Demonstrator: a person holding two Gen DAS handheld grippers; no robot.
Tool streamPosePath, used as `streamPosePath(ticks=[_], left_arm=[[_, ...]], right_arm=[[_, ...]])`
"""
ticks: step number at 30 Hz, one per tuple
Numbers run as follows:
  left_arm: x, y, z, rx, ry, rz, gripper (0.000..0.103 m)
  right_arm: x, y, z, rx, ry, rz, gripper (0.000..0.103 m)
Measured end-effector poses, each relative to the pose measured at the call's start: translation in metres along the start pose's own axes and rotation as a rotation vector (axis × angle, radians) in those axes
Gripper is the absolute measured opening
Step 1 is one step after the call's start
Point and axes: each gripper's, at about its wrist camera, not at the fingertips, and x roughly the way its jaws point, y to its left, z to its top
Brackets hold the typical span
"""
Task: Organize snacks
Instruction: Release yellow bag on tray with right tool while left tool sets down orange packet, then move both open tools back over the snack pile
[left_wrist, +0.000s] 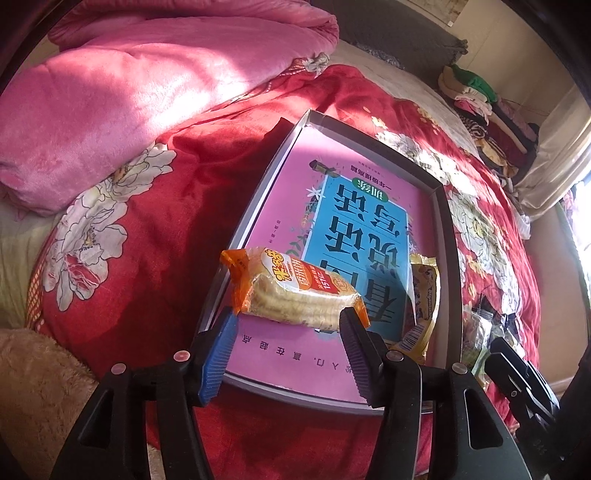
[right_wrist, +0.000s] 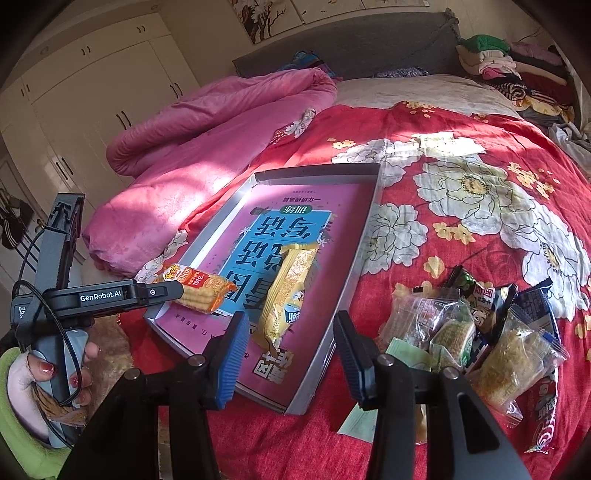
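Note:
A shallow grey box lid (left_wrist: 258, 192) (right_wrist: 365, 229) with a pink and blue printed bottom lies on the red floral bedspread. An orange pack of rice crackers (left_wrist: 295, 291) (right_wrist: 199, 290) rests in its near left corner. My left gripper (left_wrist: 288, 317) is open, its fingertips (left_wrist: 227, 323) on either side of the pack's ends without closing on it. A yellow snack pack (left_wrist: 424, 295) (right_wrist: 288, 291) lies in the lid to the right. My right gripper (right_wrist: 291, 325) is open and empty above the lid's near edge, just in front of the yellow pack.
A heap of several wrapped snacks (right_wrist: 476, 328) lies on the bedspread right of the lid. A pink quilt (right_wrist: 207, 155) is bunched at the left. Folded clothes (right_wrist: 517, 74) are stacked at the far right by the grey headboard (right_wrist: 351, 44).

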Motion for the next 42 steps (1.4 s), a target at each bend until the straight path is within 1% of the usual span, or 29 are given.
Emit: streamPosePath(ticks=[4,9,13,18,20,25,32,42], left_arm=[[-0.003,0.0,0.0,-0.002,-0.012,0.005,0.061],[-0.019,-0.009,0.001,0.042,-0.094,0.027,0.061],[-0.027,-0.02,0.0,0.091,-0.133,0.01,0.061],[-0.031,-0.03,-0.002,0.133,-0.149,-0.03,0.063],[-0.031,-0.033,-0.003,0.144,-0.15,-0.052,0.069],[-0.032,-0.046,-0.008,0.191,-0.167,-0.088,0.075],[-0.028,-0.071,-0.022,0.273,-0.157,-0.136,0.076],[-0.035,-0.086,-0.03,0.343,-0.18,-0.163,0.077]], right_arm=[[-0.005,0.0,0.001,-0.016,-0.018,-0.024,0.05],[-0.012,-0.001,0.0,-0.032,-0.038,-0.04,0.052],[-0.018,-0.001,-0.001,-0.046,-0.053,-0.06,0.052],[-0.026,0.0,-0.001,-0.062,-0.076,-0.087,0.053],[-0.027,0.001,-0.001,-0.07,-0.081,-0.092,0.055],[-0.032,0.004,-0.001,-0.088,-0.101,-0.109,0.058],[-0.044,0.0,-0.002,-0.085,-0.135,-0.135,0.061],[-0.066,-0.018,0.001,-0.051,-0.192,-0.174,0.063]])
